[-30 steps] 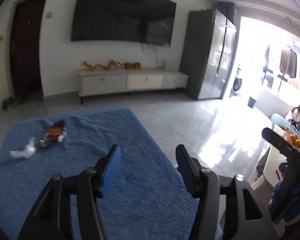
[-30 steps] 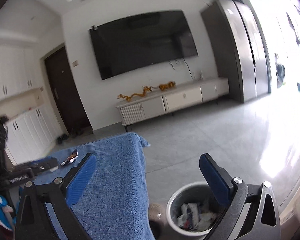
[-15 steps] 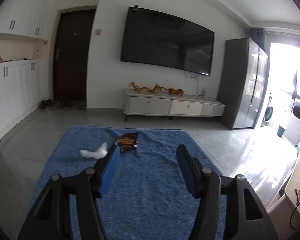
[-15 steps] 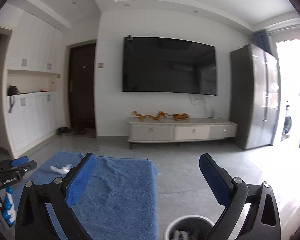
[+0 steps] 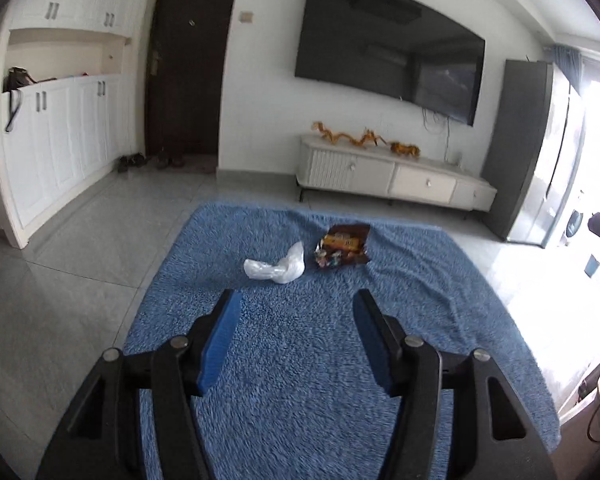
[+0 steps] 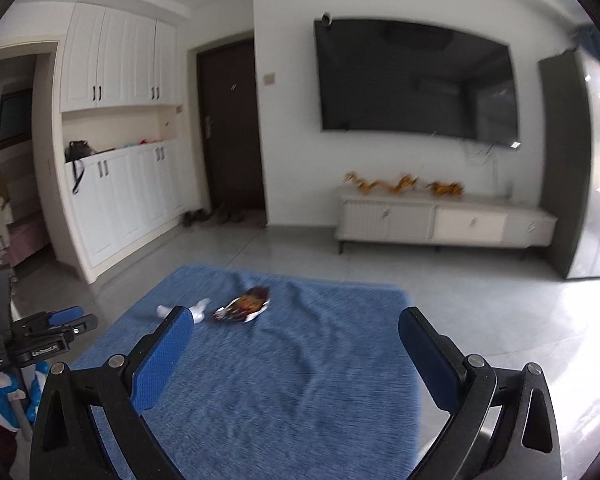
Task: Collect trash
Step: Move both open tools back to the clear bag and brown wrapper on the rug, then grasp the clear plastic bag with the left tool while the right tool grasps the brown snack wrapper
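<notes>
Left gripper (image 5: 296, 300) fingers apart and empty, white bag (image 5: 275, 268) at 12 o'clock beside wrapper (image 5: 343, 245) on blue cloth (image 5: 300, 380), right gripper (image 6: 294, 320) wide apart and empty, only its view shows left gripper (image 6: 66, 318) at 9 o'clock

The cloth (image 5: 300, 360) is blue, rough and nubbly. On it, toward its far edge, lie a crinkled translucent plastic bag (image 5: 276, 266) and a glossy printed wrapper (image 5: 342, 245). The floor (image 5: 80, 240) is smooth, shiny grey tile. The pads (image 6: 164, 356) are textured blue.

A dark television (image 6: 416, 80) hangs above a white cabinet (image 6: 444, 222) beside a brown door (image 5: 188, 68).
</notes>
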### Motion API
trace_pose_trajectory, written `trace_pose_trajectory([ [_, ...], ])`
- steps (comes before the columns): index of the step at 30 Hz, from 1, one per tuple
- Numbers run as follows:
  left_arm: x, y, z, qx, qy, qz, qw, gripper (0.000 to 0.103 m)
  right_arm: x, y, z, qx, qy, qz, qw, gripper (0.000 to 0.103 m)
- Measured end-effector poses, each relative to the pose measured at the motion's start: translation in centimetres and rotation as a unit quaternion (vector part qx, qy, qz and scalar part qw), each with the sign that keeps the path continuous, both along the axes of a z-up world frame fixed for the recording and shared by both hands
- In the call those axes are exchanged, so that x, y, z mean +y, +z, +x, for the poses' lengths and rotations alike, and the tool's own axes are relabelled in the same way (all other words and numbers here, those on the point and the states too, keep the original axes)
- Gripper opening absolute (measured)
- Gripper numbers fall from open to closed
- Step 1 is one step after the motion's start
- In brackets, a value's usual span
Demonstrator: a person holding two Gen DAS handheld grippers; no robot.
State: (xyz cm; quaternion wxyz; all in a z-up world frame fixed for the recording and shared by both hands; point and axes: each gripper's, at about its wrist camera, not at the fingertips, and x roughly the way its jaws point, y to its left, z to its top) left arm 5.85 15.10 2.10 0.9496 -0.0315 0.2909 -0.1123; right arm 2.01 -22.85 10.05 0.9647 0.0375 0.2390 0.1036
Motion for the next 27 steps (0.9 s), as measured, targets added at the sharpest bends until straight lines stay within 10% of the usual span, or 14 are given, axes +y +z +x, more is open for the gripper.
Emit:
trace_pose_trajectory([
  [11, -2.8, -4.2, 11.8, 0.054, -0.073, 0.058, 0.9942, 0.057, 3.6, -8.5, 14.5, 0.126, 0.060, 0.062, 0.988, 0.101],
  [27, -5.2, -10.7, 21.5, 0.129, -0.078, 0.083, 0.9851, 0.056, 7.0, -17.2, 27.7, 0.255, 0.071, 0.142, 0.954, 0.057],
])
